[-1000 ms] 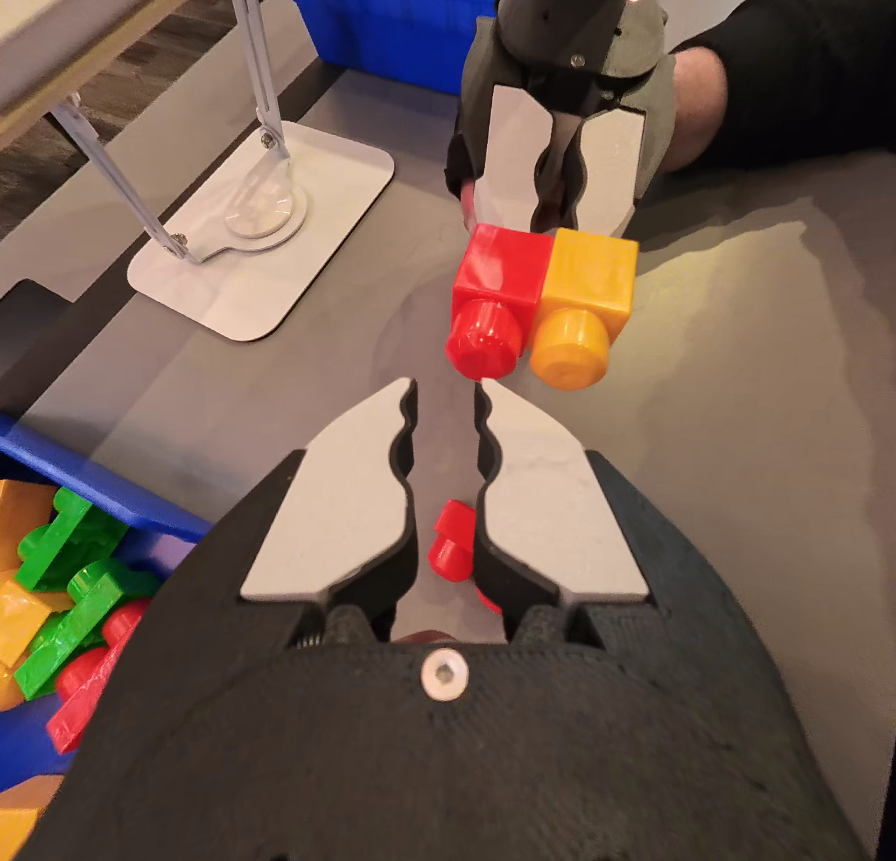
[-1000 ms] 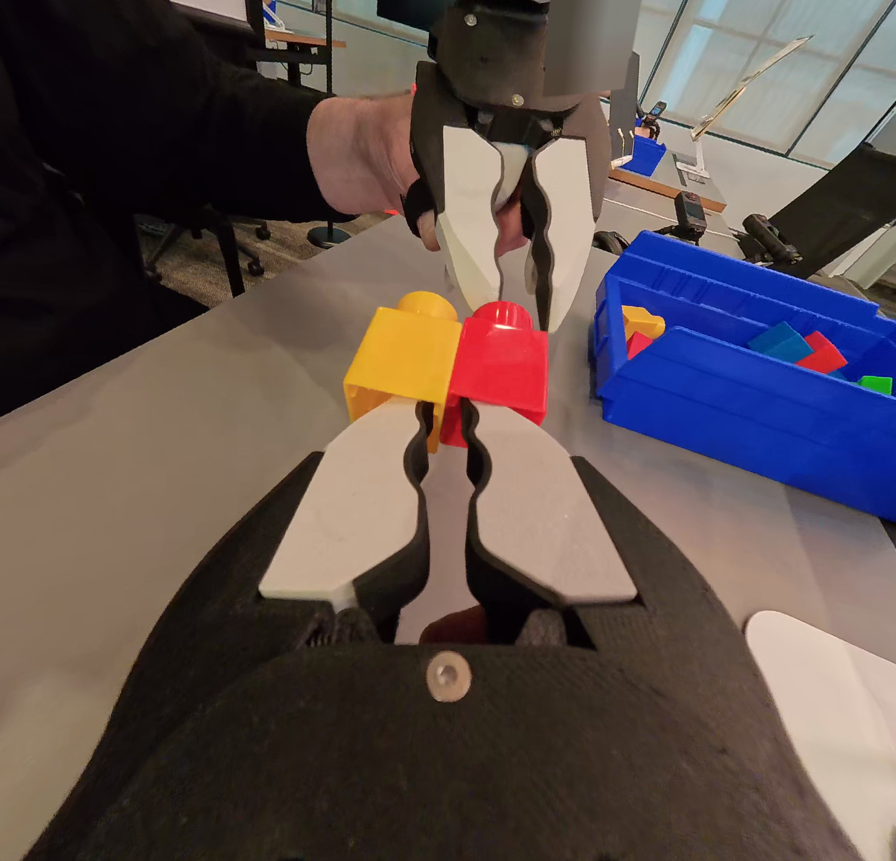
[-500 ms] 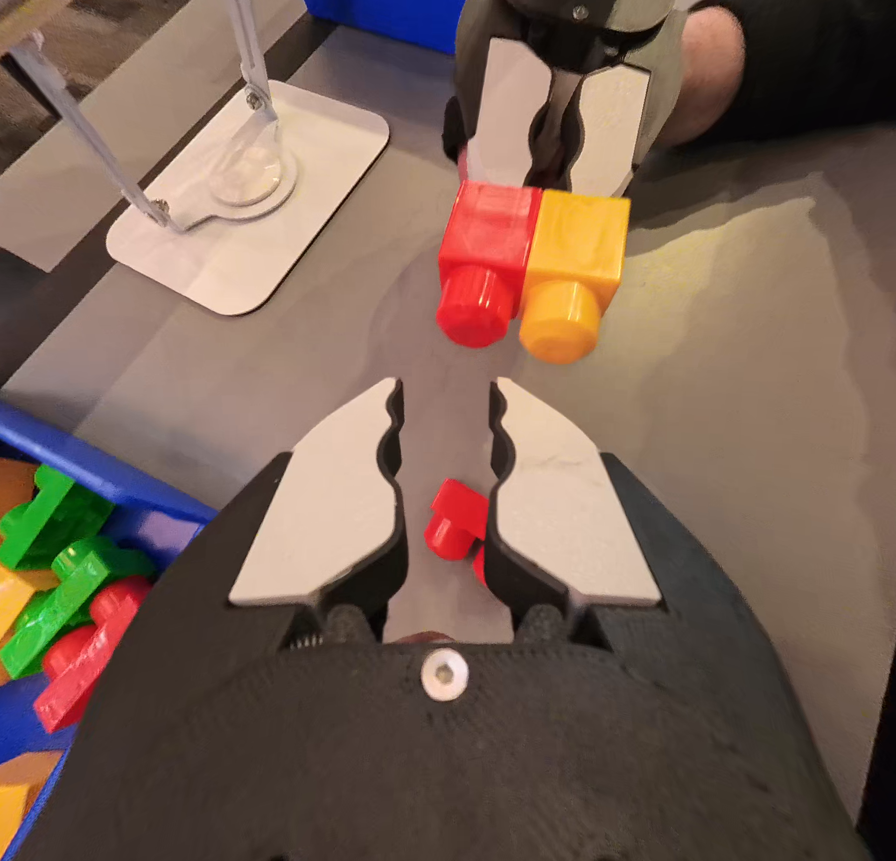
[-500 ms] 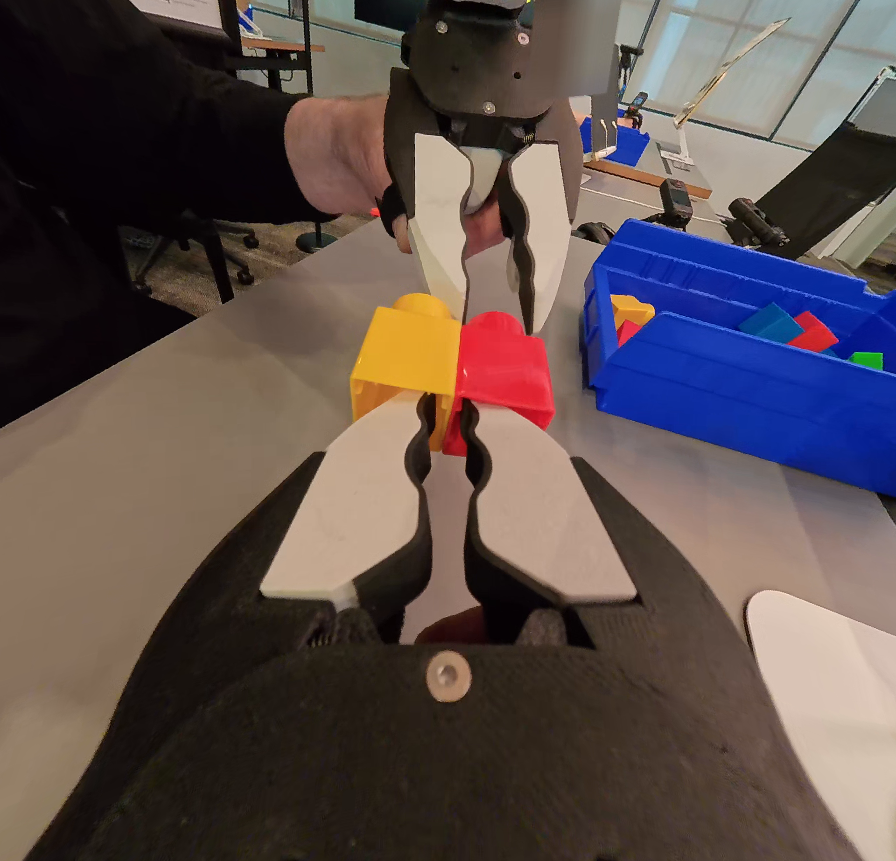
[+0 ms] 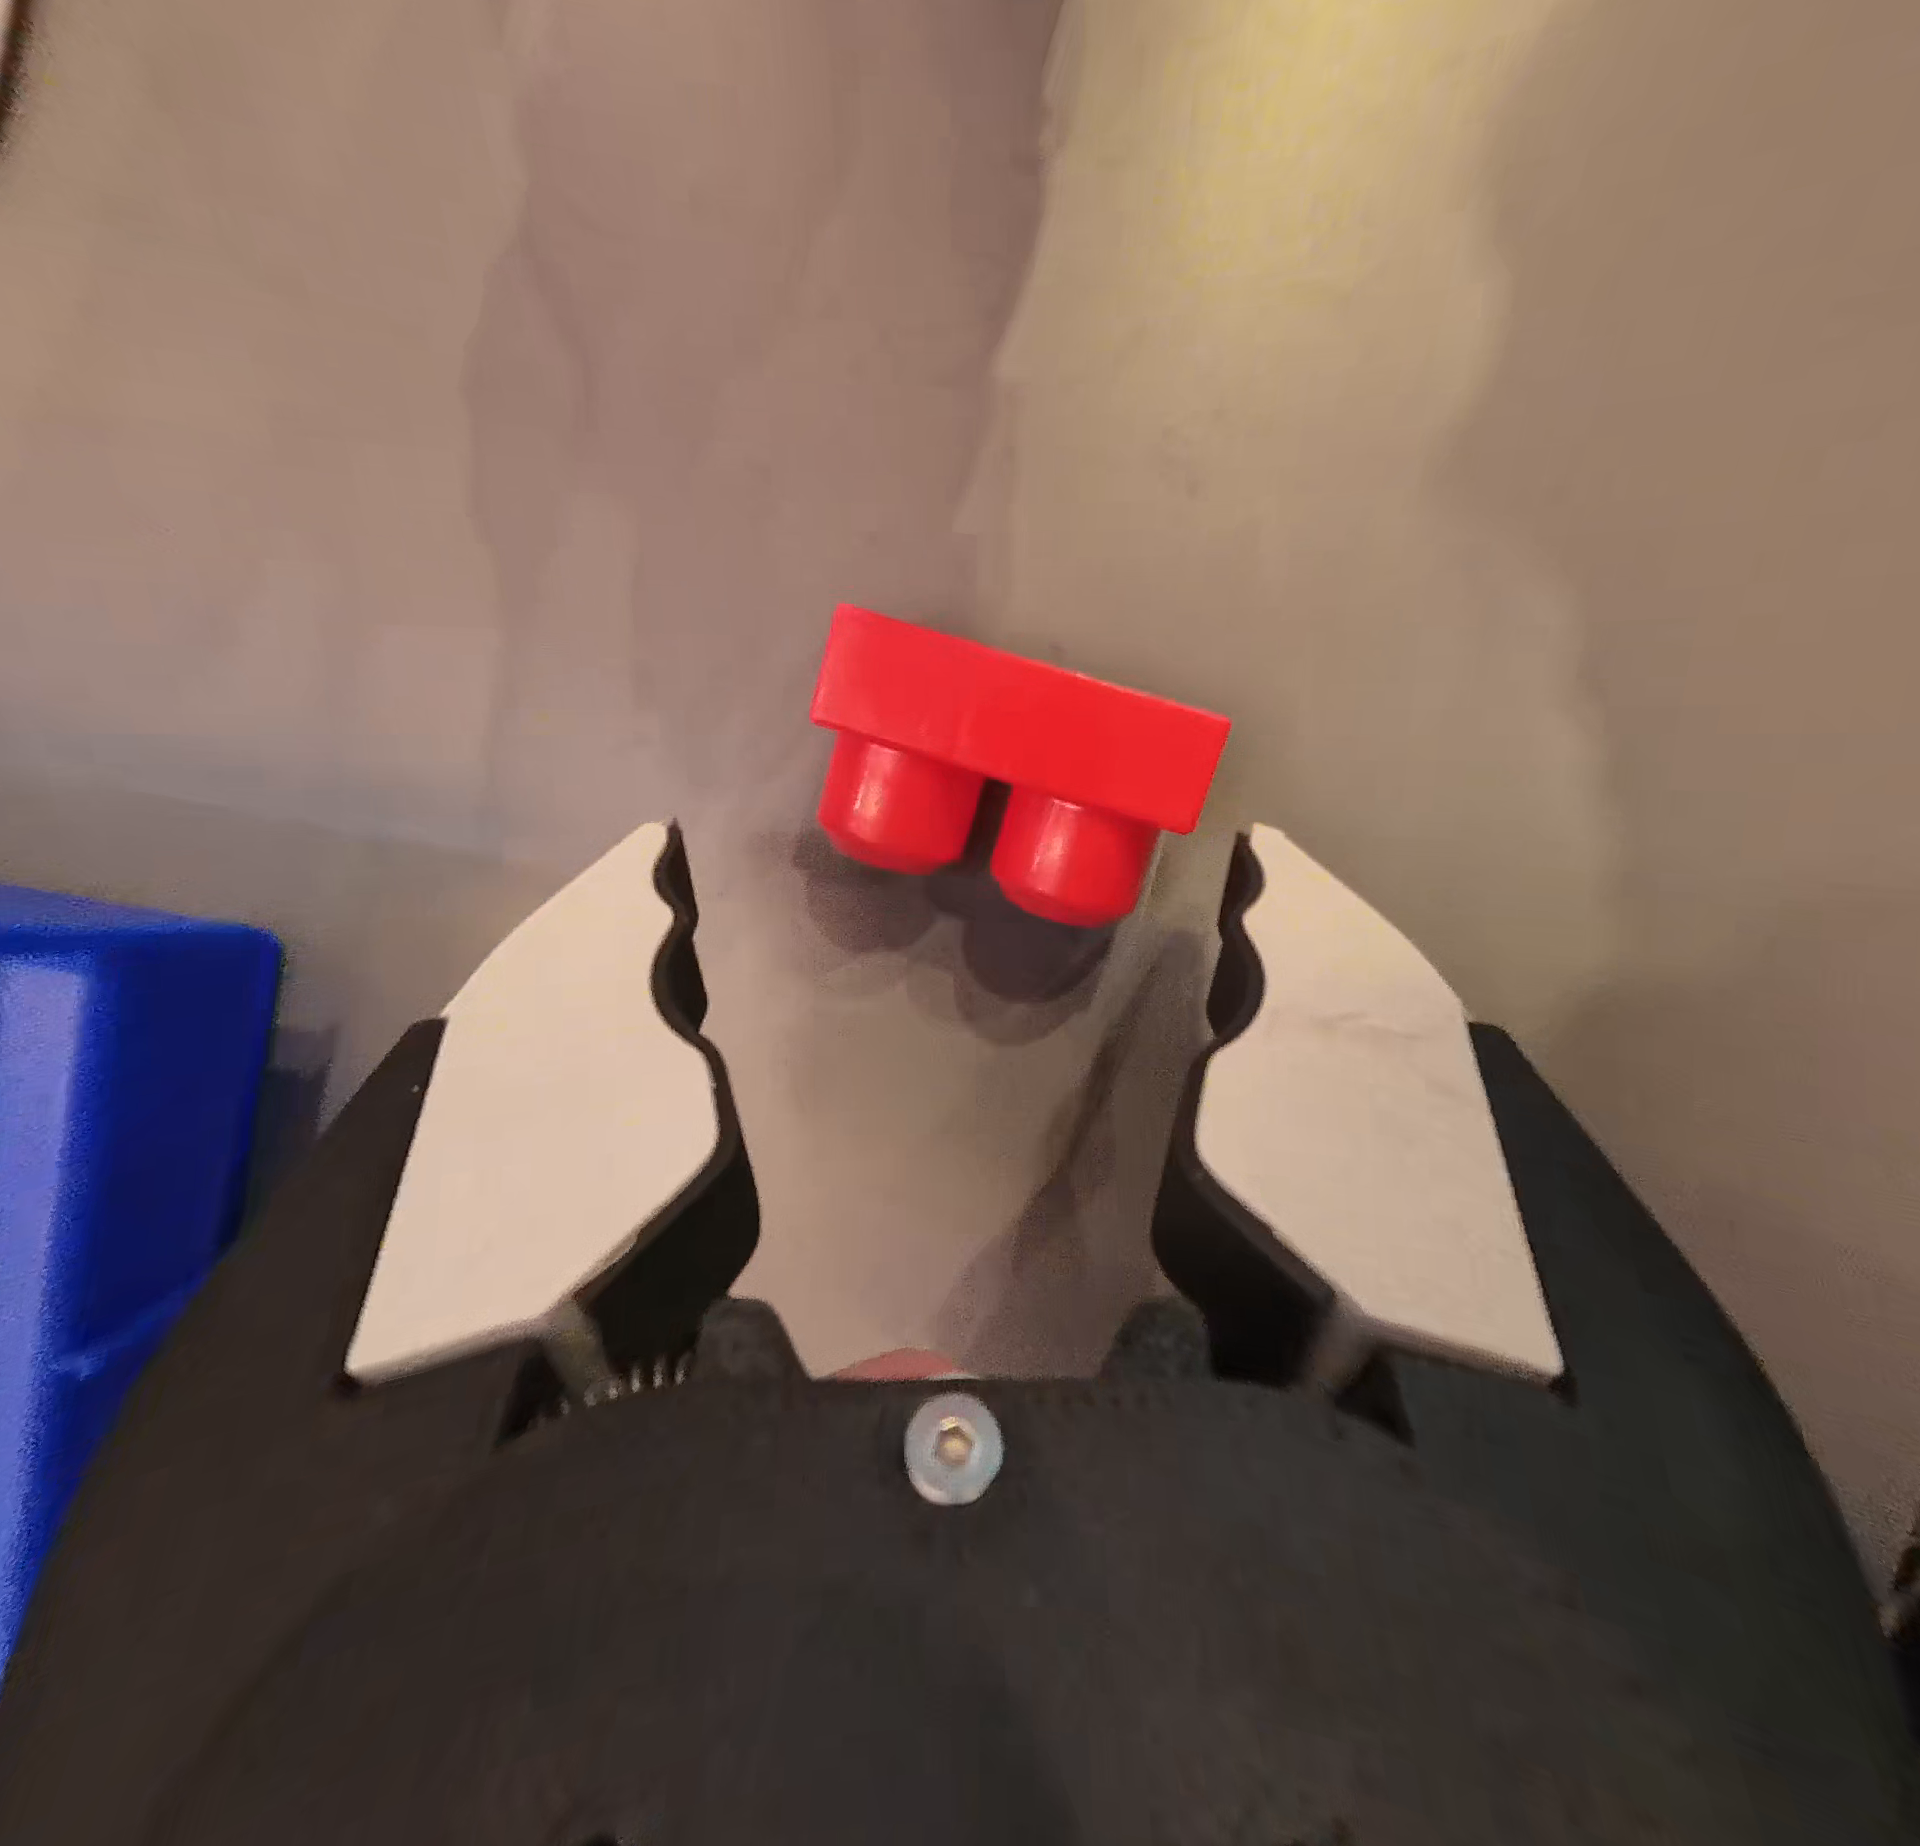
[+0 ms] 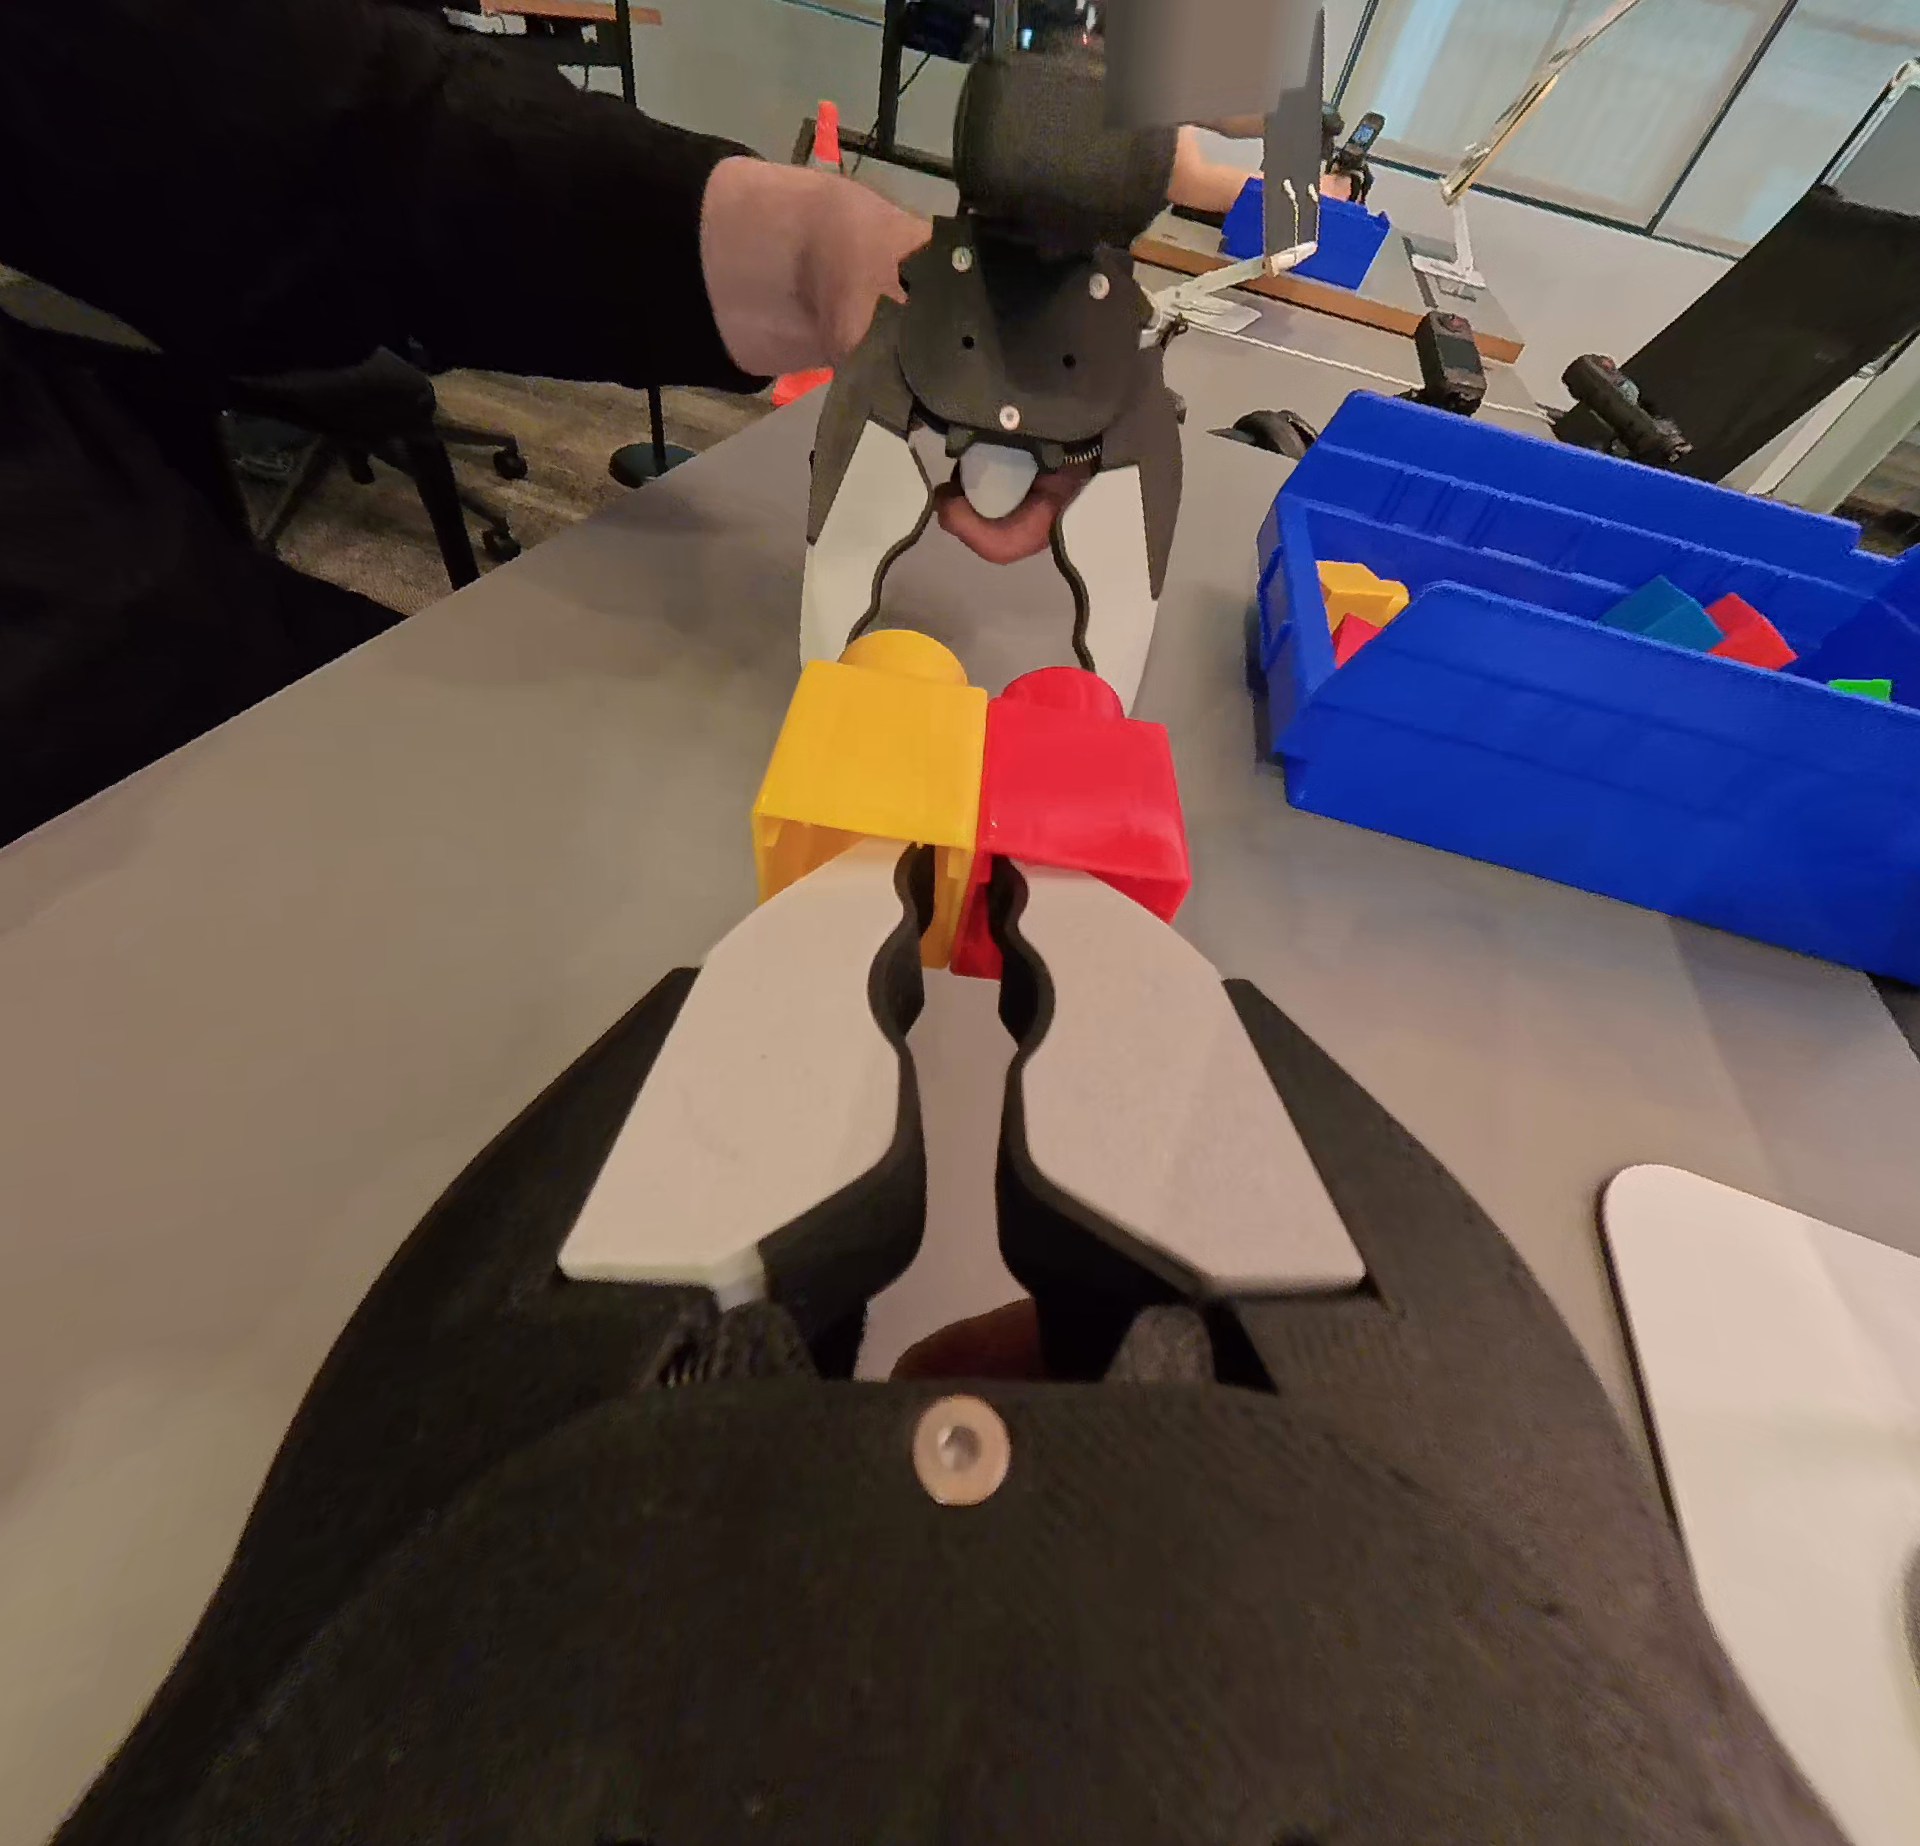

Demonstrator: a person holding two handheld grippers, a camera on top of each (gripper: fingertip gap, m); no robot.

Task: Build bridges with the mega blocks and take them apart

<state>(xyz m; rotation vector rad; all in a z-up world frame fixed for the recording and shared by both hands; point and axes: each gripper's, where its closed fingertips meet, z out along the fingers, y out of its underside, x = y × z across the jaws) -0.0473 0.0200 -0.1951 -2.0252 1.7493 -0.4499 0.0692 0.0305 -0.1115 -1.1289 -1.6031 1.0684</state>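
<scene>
A flat red brick with two studs is seen lying on its side on the grey table, just ahead of the left gripper, whose fingers are spread wide with nothing between them. The brick's long axis runs across the gripper's line of approach, slightly skewed, so that its right end sits a little nearer than its left; the studs are pointed back toward the gripper and slightly down, and the brick sits a little right of the midline of the gap. The right gripper is otherwise engaged: its fingers are pressed close on the adjoining walls of a yellow block and a red block, which are held side by side with their studs pointing away. The left gripper is therefore the nearer and the free one for the flat brick. A grasp across the brick's long axis would probably need the open span seen here, or else a turn of the wrist to take it across its short width; a slight shift to the right would probably be called for first. A blue bin stands off to the right of the held pair.
</scene>
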